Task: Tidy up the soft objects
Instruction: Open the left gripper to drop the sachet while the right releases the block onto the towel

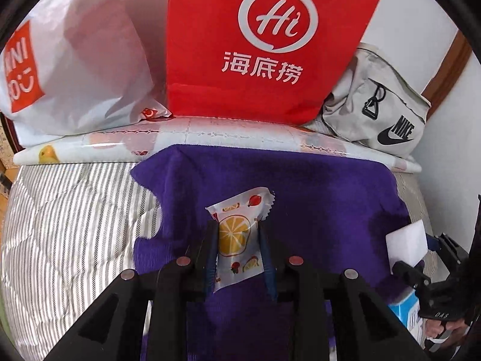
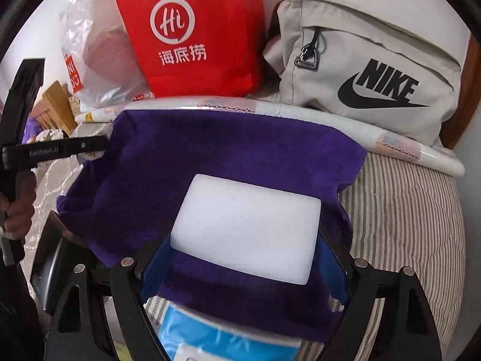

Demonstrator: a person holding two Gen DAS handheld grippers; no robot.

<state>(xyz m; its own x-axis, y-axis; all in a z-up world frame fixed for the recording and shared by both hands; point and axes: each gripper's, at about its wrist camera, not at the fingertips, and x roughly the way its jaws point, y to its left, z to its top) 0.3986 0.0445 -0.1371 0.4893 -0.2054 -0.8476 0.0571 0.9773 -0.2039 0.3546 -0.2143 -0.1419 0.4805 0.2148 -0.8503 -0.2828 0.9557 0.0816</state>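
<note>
Blue-padded jaws of the left gripper (image 1: pixel 237 251) pinch a small white plastic sachet printed with orange slices and red fruit (image 1: pixel 239 234) by its two long edges, low in the centre of the left wrist view, its crimped top sticking up free above the pads. That grip looks narrow and slick; I judge the packet could twist or slide out if the hand tilts or moves fast. Beneath it lies the fuzzy purple cloth (image 1: pixel 300 186), spread over a grey-and-white striped quilt (image 1: pixel 69 210). In the right wrist view the right gripper (image 2: pixel 245 249) stands wide, clamped across a white rectangular foam sponge block (image 2: pixel 246 227) in the frame's middle. The soft block may bulge or pop free if squeezed off-centre, and the cloth's near edge could snag on a pad and drag. A light blue carton (image 2: pixel 210 334) sits at the bottom edge. Along the top of both frames stand a red paper bag with a white logo (image 1: pixel 270 45), a translucent white plastic shopping bag (image 1: pixel 81 60) and a pale grey fabric backpack (image 2: pixel 375 69); either load could knock them.
</note>
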